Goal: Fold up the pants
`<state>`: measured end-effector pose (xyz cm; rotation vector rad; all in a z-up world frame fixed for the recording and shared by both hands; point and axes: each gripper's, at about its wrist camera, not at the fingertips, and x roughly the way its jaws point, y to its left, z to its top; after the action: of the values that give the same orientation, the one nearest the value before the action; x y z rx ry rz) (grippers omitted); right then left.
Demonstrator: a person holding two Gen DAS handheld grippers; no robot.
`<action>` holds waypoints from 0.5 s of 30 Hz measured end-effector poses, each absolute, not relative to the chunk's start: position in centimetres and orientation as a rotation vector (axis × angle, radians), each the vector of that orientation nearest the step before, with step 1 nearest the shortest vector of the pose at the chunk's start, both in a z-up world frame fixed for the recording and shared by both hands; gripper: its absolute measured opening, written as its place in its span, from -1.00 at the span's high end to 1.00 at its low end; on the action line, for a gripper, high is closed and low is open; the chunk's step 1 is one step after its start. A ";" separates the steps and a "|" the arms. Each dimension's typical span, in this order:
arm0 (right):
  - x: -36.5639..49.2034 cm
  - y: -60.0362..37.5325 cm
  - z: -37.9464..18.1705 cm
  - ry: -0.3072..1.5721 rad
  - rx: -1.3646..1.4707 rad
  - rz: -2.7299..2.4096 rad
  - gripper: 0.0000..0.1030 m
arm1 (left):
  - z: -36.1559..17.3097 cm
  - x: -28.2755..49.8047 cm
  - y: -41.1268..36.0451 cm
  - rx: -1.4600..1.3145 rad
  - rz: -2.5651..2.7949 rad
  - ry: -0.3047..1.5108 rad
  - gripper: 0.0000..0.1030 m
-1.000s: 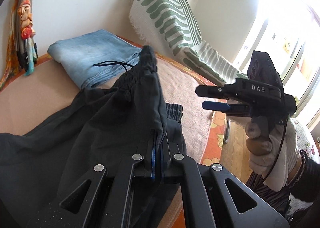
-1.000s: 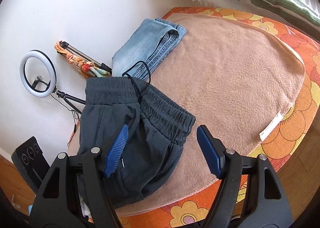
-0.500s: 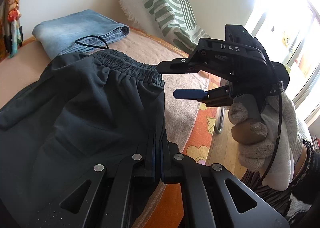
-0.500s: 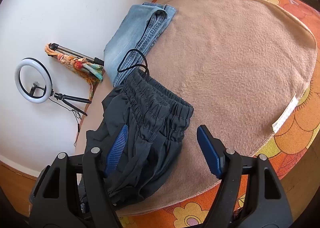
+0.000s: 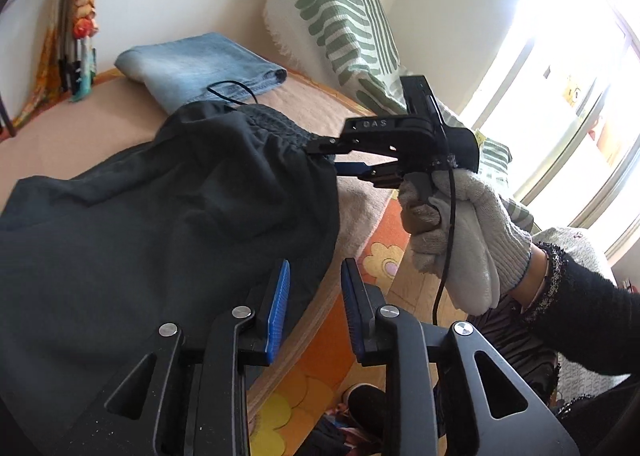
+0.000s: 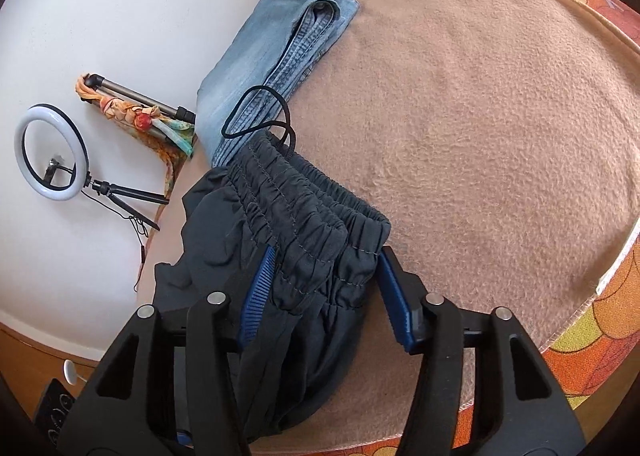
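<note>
Dark grey pants (image 5: 160, 216) with a gathered elastic waistband (image 6: 304, 216) lie on a tan blanket (image 6: 480, 136). My left gripper (image 5: 314, 288) is open, its blue pads just off the pants' near edge, holding nothing. My right gripper (image 6: 326, 288) is open with the waistband corner between its two blue pads. In the left wrist view the right gripper (image 5: 332, 158) reaches into the waistband from the right. A black drawstring (image 6: 256, 112) loops from the waistband onto the jeans.
Folded light blue jeans (image 6: 276, 56) lie on the blanket behind the pants. A green striped cushion (image 5: 340, 24) leans on the wall. A ring light (image 6: 50, 152) and a tripod with a scarf (image 6: 140, 112) stand by the wall. The orange flowered cover (image 6: 600, 344) edges the blanket.
My left gripper has opened and let go of the pants, which now lie on the blanket. My right gripper has moved in so the waistband sits between its open pads.
</note>
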<state>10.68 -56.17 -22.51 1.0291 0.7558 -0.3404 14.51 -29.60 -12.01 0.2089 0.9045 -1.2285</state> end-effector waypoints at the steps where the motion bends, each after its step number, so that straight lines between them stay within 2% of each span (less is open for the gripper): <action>1: 10.4 -56.4 -22.7 0.750 1.040 -0.344 0.18 | -11.3 15.0 -27.7 0.197 -1.183 0.888 0.46; 4: 9.7 -56.7 -22.9 0.726 1.073 -0.349 0.40 | -10.2 16.6 -22.6 0.204 -1.037 0.849 0.46; 7: 9.5 -56.1 -21.9 0.705 1.037 -0.355 0.52 | -11.2 18.2 -18.3 0.252 -0.878 0.841 0.46; 15: 6.2 -52.0 -14.4 0.561 0.773 -0.420 0.59 | -17.0 21.7 -13.5 0.171 -0.733 1.016 0.46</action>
<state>6.20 -51.97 -14.44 0.7727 0.5612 -0.4202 21.67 -13.50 -16.98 0.1713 1.0163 -0.7333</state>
